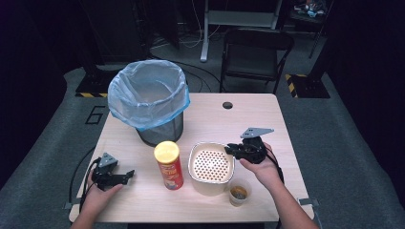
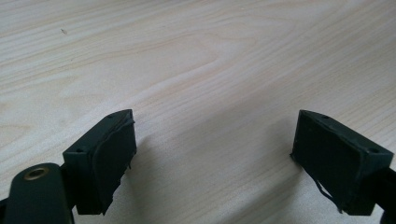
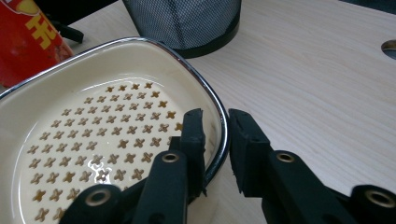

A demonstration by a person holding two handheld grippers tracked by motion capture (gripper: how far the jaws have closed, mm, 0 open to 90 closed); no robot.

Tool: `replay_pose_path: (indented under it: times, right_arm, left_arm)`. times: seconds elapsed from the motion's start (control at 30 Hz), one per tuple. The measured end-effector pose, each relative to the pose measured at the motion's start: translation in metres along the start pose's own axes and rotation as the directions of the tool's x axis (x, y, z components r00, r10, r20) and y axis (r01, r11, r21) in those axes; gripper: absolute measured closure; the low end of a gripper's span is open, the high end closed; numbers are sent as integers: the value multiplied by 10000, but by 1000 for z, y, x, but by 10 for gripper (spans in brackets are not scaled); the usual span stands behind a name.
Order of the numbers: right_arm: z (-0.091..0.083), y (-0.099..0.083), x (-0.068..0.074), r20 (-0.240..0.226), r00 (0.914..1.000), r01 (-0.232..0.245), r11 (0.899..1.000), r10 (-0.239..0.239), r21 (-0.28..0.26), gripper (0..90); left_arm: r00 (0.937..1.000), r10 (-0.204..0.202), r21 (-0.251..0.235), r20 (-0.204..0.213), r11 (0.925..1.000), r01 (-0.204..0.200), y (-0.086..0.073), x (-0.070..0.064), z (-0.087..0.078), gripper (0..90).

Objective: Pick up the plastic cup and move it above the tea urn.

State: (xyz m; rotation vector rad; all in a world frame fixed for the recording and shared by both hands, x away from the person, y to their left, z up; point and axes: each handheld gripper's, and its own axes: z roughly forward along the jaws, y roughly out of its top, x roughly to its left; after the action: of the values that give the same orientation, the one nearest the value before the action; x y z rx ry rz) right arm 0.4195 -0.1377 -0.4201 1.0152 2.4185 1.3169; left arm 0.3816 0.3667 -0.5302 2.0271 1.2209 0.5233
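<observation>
High view: the wooden table (image 1: 248, 119) carries a mesh bin (image 1: 154, 106) lined with a blue bag at about 11 o'clock from the table's centre, a red chip can (image 1: 169, 165) with a yellow lid at about 7 o'clock, and a cream perforated strainer bowl (image 1: 210, 168) just right of the can, at about 6 o'clock. A small clear cup (image 1: 239, 192) stands just beside the bowl, at the bowl's 4 o'clock. The right gripper (image 1: 230, 150) sits at the bowl's 2 o'clock edge, held by the right hand (image 1: 261, 167). The left gripper (image 1: 128, 176) rests low over the table at the can's 9 o'clock, well apart from it, held by the left hand (image 1: 100, 191). A dark folding chair (image 1: 253, 52) stands beyond the table's far edge at 12 o'clock. Left gripper view: the jaws stand wide apart, released, with bare wood grain between them. Right gripper view: the jaws straddle the bowl's chrome rim, one inside the basin and one outside at its 3 o'clock, closed nearly onto the wall with a slim gap showing; whether the pads press the rim I cannot tell. The can shows at 10 o'clock, the bin's mesh base at 12 o'clock.
</observation>
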Motion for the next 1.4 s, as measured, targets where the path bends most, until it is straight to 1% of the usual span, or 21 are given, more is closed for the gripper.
replay_pose_path:
  times: [0.03, 0.1, 0.17, 0.23, 0.3, 0.37, 0.4, 0.43, 0.5, 0.6, 0.63, 0.67, 0.77, 0.8, 0.9, 1.0, 1.1, 1.23, 1.33, 1.4]
  right_arm:
    - [-1, 0, 1, -16, 10000, -34, 10000, 34, -40, 673]
    - [-6, 0, 3, 166, 9999, -13, 9993, 19, -371, 561]
    - [-13, -1, 5, 387, 9993, 26, 9974, 2, -726, 488]
    - [-24, -4, 7, 379, 9992, -41, 9940, 83, -1092, 455]
    - [-34, -8, 10, 429, 9991, 7, 9904, 53, -1381, 420]
    - [-44, -15, 13, 559, 9983, 248, 9876, -163, -1550, 400]
    - [-49, -19, 15, 617, 9979, 294, 9869, -198, -1586, 389]
    - [-54, -23, 17, 654, 9978, 223, 9863, -117, -1633, 367]
    - [-61, -31, 19, 700, 9974, 251, 9871, -142, -1578, 339]
    - [-67, -42, 24, 590, 9981, 247, 9894, -164, -1429, 303]
    - [-67, -42, 24, 590, 9981, 247, 9894, -164, -1429, 303]
    - [-69, -51, 28, 550, 9981, 342, 9917, -275, -1239, 295]
    - [-70, -60, 34, 528, 9978, 464, 9912, -401, -1238, 265]
    - [-71, -64, 36, 424, 9984, 421, 9911, -370, -1266, 250]
    - [-73, -70, 41, 324, 9991, 299, 9914, -260, -1274, 217]
    - [-72, -77, 48, 216, 9995, 236, 9919, -210, -1248, 185]
    - [-69, -85, 55, 58, 9995, 326, 9924, -322, -1185, 164]
    - [-64, -91, 62, -163, 9989, 412, 9925, -434, -1149, 156]
    - [-59, -94, 65, -176, 9987, 453, 9928, -475, -1110, 142]
    - [-55, -96, 66, -32, 9987, 499, 9935, -505, -1018, 119]
  left_arm:
    - [10000, 1, 2, 0, 10000, -1, 0, 0, 0, 133]
    - [10000, 10, -4, 3, 10000, -10, 0, 0, 0, 133]
    - [10000, 20, 28, 20, 10000, -20, 0, 0, 0, 132]
    - [10000, 34, 32, 22, 10000, -35, 0, 0, 0, 132]
    - [10000, 40, 37, 17, 10000, -40, 0, 0, 0, 132]
    - [10000, 46, 34, 16, 10000, -46, 0, 0, 0, 132]
    - [10000, 43, 38, 20, 10000, -43, 0, 0, 0, 132]
    - [10000, 43, 36, 16, 10000, -43, 0, 0, 0, 132]
    - [10000, 40, 33, 17, 10000, -40, 0, 0, 0, 132]
    - [10000, 41, 33, 18, 10000, -41, 0, 0, 0, 132]
    - [10000, 41, 33, 18, 10000, -41, 0, 0, 0, 132]
    - [10000, 39, 37, 16, 10000, -39, 0, 0, 0, 132]
    - [10000, 41, 36, 18, 10000, -41, 0, 0, 0, 132]
    - [10000, 40, 34, 21, 10000, -40, 0, 0, 0, 132]
    - [10000, 43, 35, 20, 10000, -43, 0, 0, 0, 132]
    - [10000, 38, 36, 18, 10000, -38, 0, 0, 0, 132]
    - [10000, 40, 33, 19, 10000, -40, 0, 0, 0, 132]
    - [10000, 37, 33, 20, 10000, -37, 0, 0, 0, 132]
    - [10000, 39, 38, 17, 10000, -39, 0, 0, 0, 132]
    - [10000, 36, 30, 19, 10000, -36, 0, 0, 0, 132]
